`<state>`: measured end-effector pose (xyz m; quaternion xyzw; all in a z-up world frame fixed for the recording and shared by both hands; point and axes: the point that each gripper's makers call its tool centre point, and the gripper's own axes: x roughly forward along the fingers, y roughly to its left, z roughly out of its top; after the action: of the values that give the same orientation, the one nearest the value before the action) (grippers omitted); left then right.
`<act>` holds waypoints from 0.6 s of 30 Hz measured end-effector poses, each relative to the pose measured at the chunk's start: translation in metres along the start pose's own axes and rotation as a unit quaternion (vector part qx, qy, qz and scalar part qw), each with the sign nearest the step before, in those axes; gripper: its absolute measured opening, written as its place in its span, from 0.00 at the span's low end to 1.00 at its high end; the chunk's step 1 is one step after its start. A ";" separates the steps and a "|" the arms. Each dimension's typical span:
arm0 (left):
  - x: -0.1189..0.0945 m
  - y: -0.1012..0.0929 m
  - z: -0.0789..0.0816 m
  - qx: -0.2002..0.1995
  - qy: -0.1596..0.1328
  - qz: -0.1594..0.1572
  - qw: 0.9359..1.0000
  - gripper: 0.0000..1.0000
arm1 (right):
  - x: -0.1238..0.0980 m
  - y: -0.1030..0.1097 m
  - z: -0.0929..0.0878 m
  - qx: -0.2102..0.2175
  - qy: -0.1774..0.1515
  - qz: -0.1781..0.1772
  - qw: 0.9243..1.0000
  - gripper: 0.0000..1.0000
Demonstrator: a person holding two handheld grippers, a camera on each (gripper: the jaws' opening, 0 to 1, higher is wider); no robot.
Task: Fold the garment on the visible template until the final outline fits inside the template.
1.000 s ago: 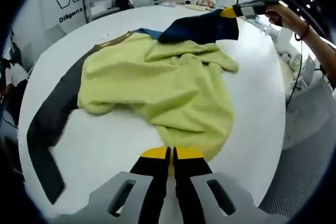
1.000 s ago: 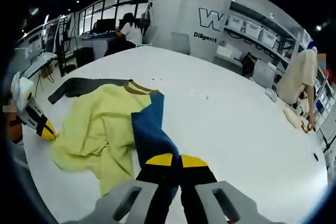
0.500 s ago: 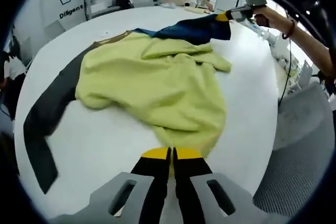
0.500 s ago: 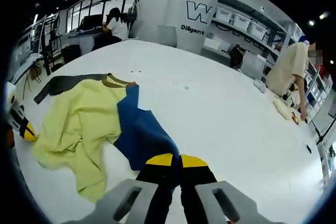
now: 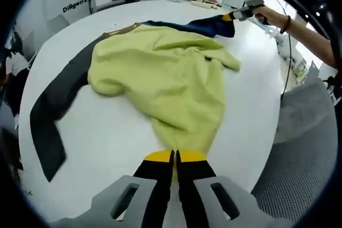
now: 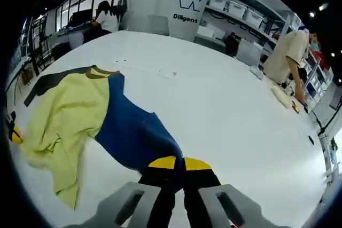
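- Two claws were clenched on cloth: the left claw (image 5: 175,156) pinched the yellow-green hem of the garment (image 5: 165,76), and the right claw (image 6: 179,163) gripped the end of its blue sleeve (image 6: 136,137).
- From the left claw the garment ran straight ahead and away, its long axis reaching from that hem to the collar; the blue sleeve stretched off toward the right claw (image 5: 231,15) at the far edge, held by a person's hand (image 5: 262,13).
- The left claw was nearer the body panel, the right nearer the sleeve, so the coming spread or fold probably turned on drawing those two ends apart along one line.
- The dark grey sleeve (image 5: 53,116) lay flat, trailing to one side, free of either claw.
- The fabric looked soft and knit-like, rumpled with loose folds in the yellow body, smoother in the blue.
- The white worktop (image 6: 224,110) was broad, round-edged and matte; no template outline could be made out on it.
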<state>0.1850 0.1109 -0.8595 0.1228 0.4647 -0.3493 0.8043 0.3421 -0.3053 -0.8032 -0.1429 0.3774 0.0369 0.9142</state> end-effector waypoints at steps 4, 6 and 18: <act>-0.005 0.002 -0.005 0.003 0.007 0.001 1.000 0.01 | 0.000 -0.006 -0.003 0.004 0.007 -0.008 1.000 0.00; -0.006 0.003 -0.008 0.005 0.011 0.002 1.000 0.02 | 0.002 -0.008 -0.004 0.003 0.008 -0.008 1.000 0.00; -0.016 0.008 -0.023 -0.017 0.020 0.006 1.000 0.02 | 0.015 -0.023 -0.015 0.001 0.024 -0.022 0.999 0.00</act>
<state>0.1698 0.1360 -0.8593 0.1187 0.4863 -0.3339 0.7987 0.3467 -0.3321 -0.8184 -0.1514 0.3960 0.0131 0.9056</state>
